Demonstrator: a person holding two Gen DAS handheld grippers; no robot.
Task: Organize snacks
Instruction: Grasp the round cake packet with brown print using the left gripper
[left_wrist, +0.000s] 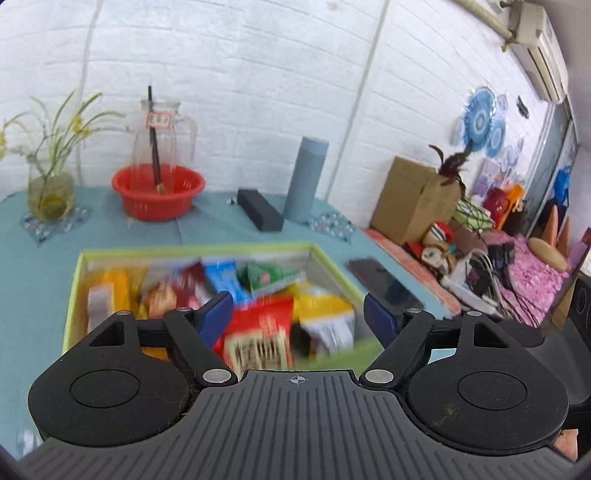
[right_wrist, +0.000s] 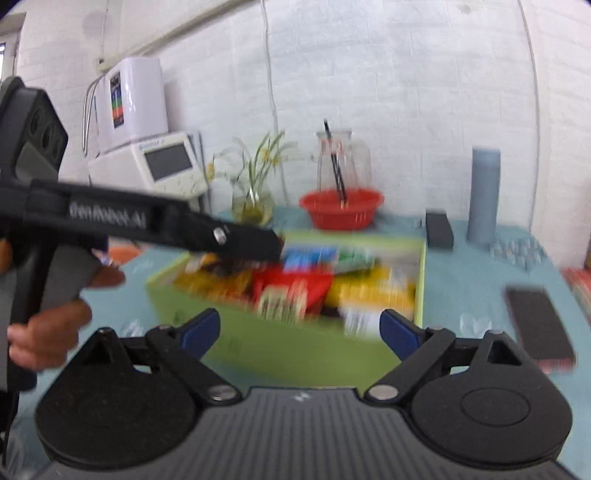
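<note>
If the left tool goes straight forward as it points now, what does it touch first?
Probably the red snack packet in the green box, directly between the open left tool fingers; motion blur makes depth uncertain.

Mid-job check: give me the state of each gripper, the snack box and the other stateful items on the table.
left gripper: open, holding nothing, over the snack box
right gripper: open, holding nothing
snack box: lidless, filled with jumbled packets
red packet: lying in the box, ungripped
glass pitcher: upright in the red basin
phone: flat, screen dark
</note>
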